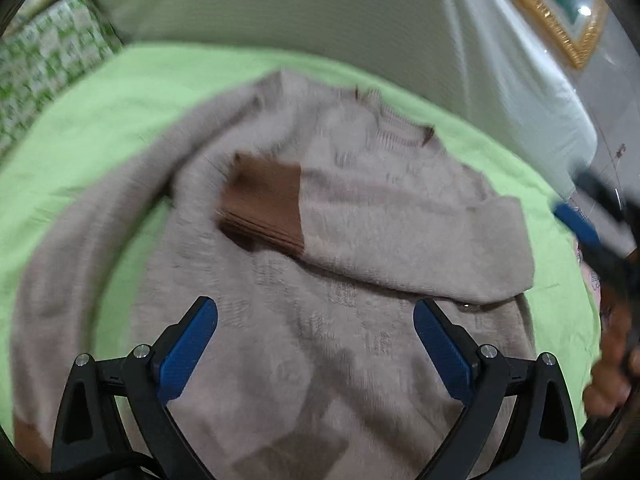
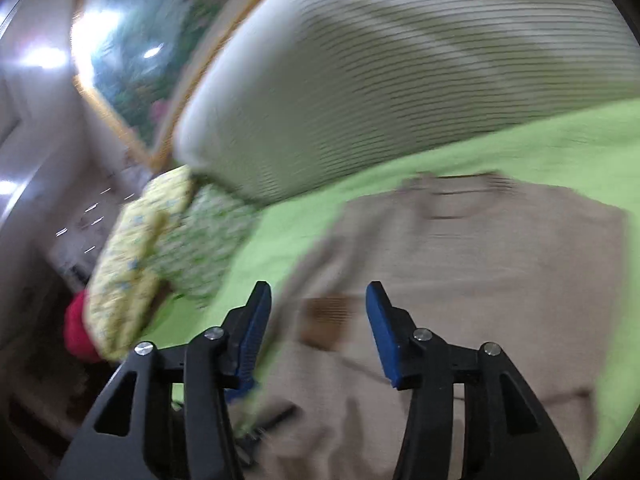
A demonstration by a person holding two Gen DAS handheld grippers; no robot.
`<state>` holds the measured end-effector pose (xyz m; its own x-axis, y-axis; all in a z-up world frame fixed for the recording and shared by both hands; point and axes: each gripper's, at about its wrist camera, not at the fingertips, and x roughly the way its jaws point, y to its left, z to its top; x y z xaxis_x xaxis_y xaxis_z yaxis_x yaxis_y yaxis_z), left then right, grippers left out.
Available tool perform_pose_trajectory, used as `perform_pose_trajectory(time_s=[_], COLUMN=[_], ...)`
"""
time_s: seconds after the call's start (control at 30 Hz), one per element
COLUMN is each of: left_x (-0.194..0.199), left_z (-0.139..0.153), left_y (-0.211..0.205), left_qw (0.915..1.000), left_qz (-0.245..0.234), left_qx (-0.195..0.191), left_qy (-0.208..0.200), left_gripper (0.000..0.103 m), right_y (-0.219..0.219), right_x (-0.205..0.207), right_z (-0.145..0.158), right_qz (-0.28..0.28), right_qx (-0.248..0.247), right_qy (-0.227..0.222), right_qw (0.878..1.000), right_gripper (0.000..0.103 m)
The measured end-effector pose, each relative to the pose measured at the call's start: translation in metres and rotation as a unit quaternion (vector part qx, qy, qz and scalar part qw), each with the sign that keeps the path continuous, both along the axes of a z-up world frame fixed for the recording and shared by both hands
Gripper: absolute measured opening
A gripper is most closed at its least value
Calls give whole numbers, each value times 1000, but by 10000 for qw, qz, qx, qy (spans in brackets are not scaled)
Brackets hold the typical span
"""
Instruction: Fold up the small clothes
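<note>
Two grippers hang over one beige sweater (image 1: pixel 328 264) spread on the green sheet (image 1: pixel 100 100), neckline towards the striped pillow (image 1: pixel 280 4), hem towards the person, so its long axis runs away from both hands. Going left to right: the left sleeve (image 1: pixel 80 240) curves out loose across the sheet to a brown cuff at the near edge; the left gripper (image 1: pixel 316 344) hovers above the lower body, jaws wide and empty; the right sleeve lies folded across the chest, its brown cuff (image 1: pixel 264 204) pointing left; the right gripper (image 2: pixel 318 332) is roughly half open, empty. I'd judge the left gripper nearer the unfolded sleeve.
</note>
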<state>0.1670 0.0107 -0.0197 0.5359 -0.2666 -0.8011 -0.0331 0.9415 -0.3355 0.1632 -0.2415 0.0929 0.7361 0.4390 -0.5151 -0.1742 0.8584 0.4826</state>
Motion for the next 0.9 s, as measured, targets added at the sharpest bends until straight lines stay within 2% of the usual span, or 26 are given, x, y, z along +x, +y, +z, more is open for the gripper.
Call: perform_pose_trajectory(time_s=[0.13,0.27,0.3,0.37,0.4,0.43,0.47,0.53,0.63,0.7,0.8,0.9], left_x=[32,62,71,84,89,93,96,94,74,69,76,85], left_z=[-25,-41,-42,-41,-40,-38,-35,-21,15,32,30,12], left_y=[-2,2,3,3,3,2,1,10,34,51,63,74], left_qw=[9985,9969,9966,9970,9976,9980,9984,9982,9924,9876,9883,9891], left_qz=[139,379,448,536,548,539,490,455,708,885,996,1142], left_qx=[-311,-359,-369,-300,-218,-166,-164,-385,-460,-398,169,110], left_qy=[424,592,586,462,355,291,240,-61,-897,-1233,-1139,-925], left_gripper=[99,98,96,83,57,15,4,6,6,6,6,6], right_y=[-81,-126,-131,-141,-146,-153,-154,-155,-156,-160,-158,-153], right_x=[-22,-23,-22,-18,-14,-10,-6,0,7,9,18,31], right_z=[-24,-33,-34,-40,-44,-46,-48,-50,-52,-52,-53,-59], right_qz=[-937,-1410,-1463,-1561,-1607,-1630,-1638,-1630,-1601,-1594,-1566,-1523], right_qx=[54,17,-16,-70,-54,-30,-8,-12,-82,-112,-237,-278], right_qy=[334,521,547,584,621,670,706,722,733,713,679,739], right_qw=[9950,9886,9877,9860,9850,9843,9840,9840,9843,9846,9850,9852], right_gripper=[56,56,56,56,56,56,56,56,56,58,64,64])
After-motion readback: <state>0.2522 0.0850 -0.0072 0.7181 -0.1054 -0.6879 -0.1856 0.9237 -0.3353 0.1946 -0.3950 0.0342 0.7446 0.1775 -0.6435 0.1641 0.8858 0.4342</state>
